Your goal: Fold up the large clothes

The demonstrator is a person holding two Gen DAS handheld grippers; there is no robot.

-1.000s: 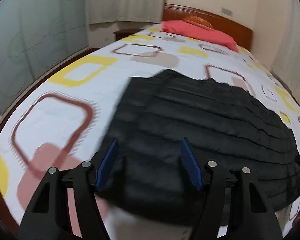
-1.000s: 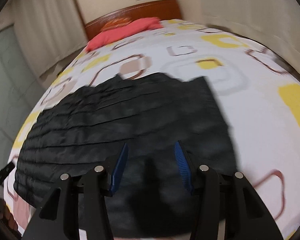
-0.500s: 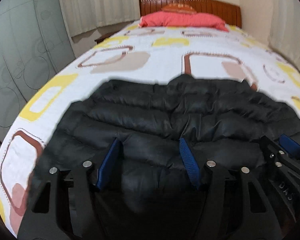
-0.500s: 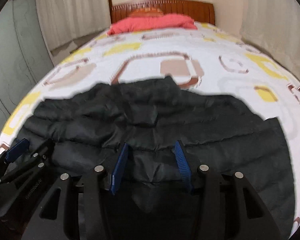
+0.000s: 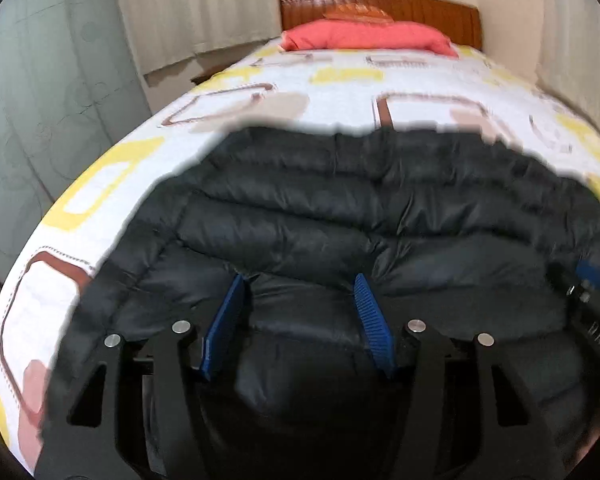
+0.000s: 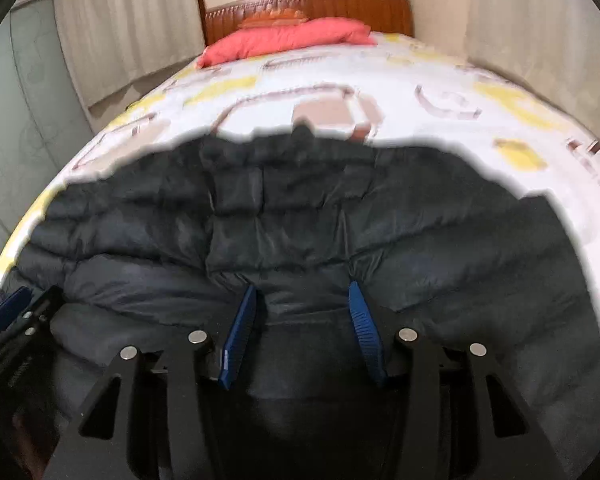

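Observation:
A black quilted puffer jacket [image 5: 340, 216] lies spread across the near end of the bed; it also fills the right wrist view [image 6: 300, 220]. My left gripper [image 5: 298, 284] is open, its blue fingers low over the jacket's near edge with fabric between them. My right gripper [image 6: 302, 292] is open too, over the near edge further right. Each gripper shows at the side of the other's view: the right one [image 5: 592, 280] and the left one [image 6: 12, 308].
The bed [image 5: 340, 96] has a white cover with yellow and brown squares. A red pillow [image 5: 364, 36] lies by the wooden headboard [image 6: 308, 4]. Curtains [image 5: 188, 8] and a glass wardrobe door [image 5: 40, 100] stand to the left.
Both grippers have swung from the jacket's sides to face the headboard and moved in low over its near edge. Both stay open.

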